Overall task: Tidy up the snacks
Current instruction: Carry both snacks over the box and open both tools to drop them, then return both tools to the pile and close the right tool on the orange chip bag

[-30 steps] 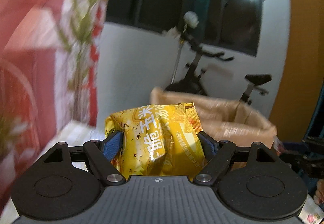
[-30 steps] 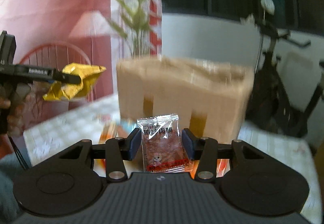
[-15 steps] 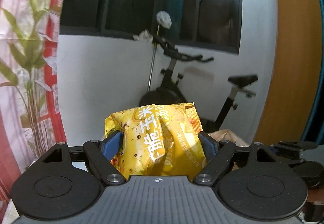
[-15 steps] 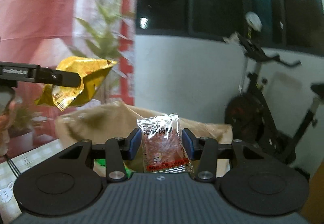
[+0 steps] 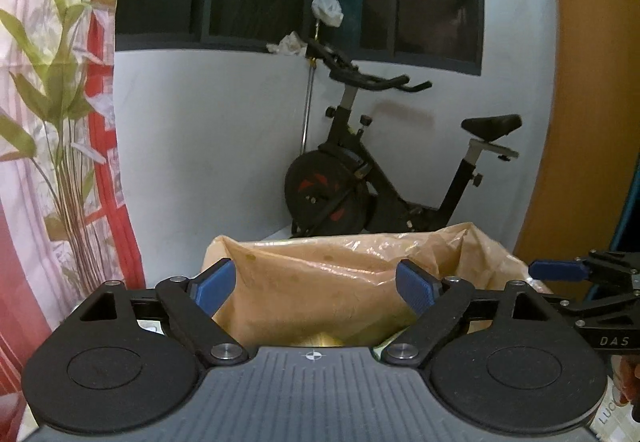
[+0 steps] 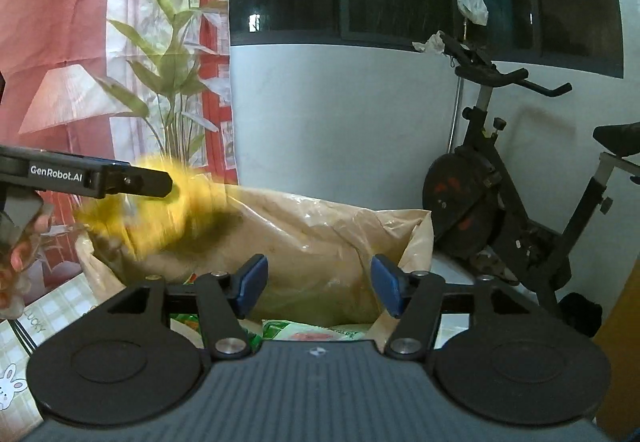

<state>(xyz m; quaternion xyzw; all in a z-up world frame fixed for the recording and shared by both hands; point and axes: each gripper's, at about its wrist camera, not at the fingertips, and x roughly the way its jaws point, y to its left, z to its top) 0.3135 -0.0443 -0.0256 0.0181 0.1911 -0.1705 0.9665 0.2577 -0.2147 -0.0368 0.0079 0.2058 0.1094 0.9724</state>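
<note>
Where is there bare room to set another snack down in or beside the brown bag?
Beside it: the checked tablecloth left of the brown bag looks bare. Inside: its floor is crowded with green packets, and a blurred yellow packet occupies its left rim.

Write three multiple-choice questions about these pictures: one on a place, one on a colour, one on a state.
1. Where is the yellow snack packet?
A. held in the right hand-held gripper
B. held in the left hand-held gripper
C. in the air beside the left one's tip, above the brown bag

2. What colour are the finger pads?
A. red
B. blue
C. green

3. How is the right hand-held gripper?
A. open and empty
B. shut on a packet
C. shut on the bag's rim

Answers:
1 C, the right wrist view shows it blurred there.
2 B, every visible pad is blue.
3 A, its jaws stand apart with nothing between.
</note>
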